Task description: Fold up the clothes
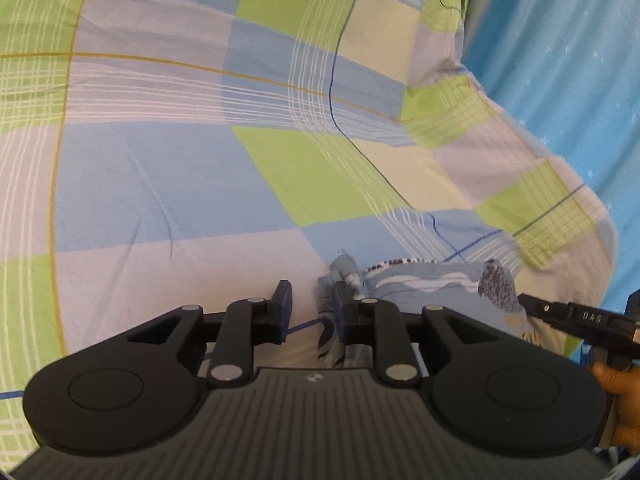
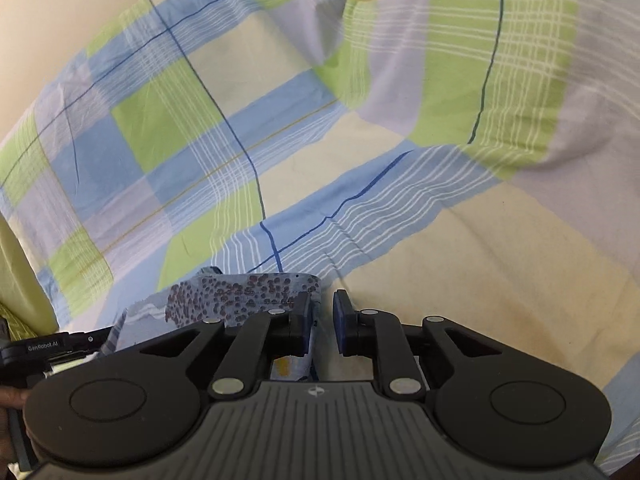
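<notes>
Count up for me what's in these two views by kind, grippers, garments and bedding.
Grippers: 2, the left gripper and the right gripper
Garments: 1, the patterned blue garment
Checked sheets: 1, the plaid bedsheet
Total: 4

This looks like a bedroom in a home. A bed (image 1: 168, 184) fills almost all of both wrist views, covered by a soft checked bedsheet (image 2: 400, 152) in blue, green, cream and lilac squares crossed by thin white, navy and yellow lines; the cloth is creased and rumpled like bedding in daily use. Past the bed's far right edge in the left wrist view hangs a bright blue curtain (image 1: 568, 60) with small pale marks. In the right wrist view a plain cream wall (image 2: 68, 4) rises beyond the bed's far left edge.
</notes>
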A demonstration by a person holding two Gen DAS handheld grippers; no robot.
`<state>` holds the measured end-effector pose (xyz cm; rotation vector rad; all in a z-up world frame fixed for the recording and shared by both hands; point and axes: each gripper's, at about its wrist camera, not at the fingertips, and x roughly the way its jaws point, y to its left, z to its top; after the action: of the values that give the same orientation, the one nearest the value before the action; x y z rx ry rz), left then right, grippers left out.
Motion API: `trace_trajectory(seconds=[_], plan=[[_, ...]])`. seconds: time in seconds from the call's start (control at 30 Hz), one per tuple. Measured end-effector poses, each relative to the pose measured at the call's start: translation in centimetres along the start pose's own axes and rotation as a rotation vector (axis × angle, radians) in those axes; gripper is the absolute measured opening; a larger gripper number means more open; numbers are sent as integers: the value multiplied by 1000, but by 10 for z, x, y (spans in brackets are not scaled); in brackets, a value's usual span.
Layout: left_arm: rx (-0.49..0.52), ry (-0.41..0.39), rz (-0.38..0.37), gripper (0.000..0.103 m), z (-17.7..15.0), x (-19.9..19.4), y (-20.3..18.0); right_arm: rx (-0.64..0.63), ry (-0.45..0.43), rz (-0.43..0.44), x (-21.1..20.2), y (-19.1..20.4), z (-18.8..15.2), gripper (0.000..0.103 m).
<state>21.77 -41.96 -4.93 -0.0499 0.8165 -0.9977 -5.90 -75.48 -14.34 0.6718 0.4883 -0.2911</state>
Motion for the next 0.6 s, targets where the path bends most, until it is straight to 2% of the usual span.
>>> trace_trajectory(seconds=[0.13, 0.23, 0.3, 0.4, 0.43, 0.47, 0.53, 0.6], plan=[[-65, -9, -62, 25, 3, -2, 9, -3, 3, 11, 2, 4, 0, 23], [-37, 43, -85, 30, 0, 5, 5, 4, 4, 29, 2, 6, -1, 31], [-8, 53, -80, 30, -2, 7, 1, 3, 7, 33, 2, 7, -2, 31], [5, 59, -73, 27, -4, 7, -3, 9, 9, 38, 1, 7, -3, 31], [6, 61, -73, 18, -4, 7, -4, 18, 9, 40, 1, 6, -3, 31], [8, 64, -72, 15, -5, 7, -4, 28, 9, 43, 1, 6, -3, 31], [2, 69, -71, 15, -5, 7, -2, 44, 10, 50, 2, 4, -3, 31], [26, 72, -56, 11, -7, 8, -5, 48, 10, 55, 3, 3, -3, 31]])
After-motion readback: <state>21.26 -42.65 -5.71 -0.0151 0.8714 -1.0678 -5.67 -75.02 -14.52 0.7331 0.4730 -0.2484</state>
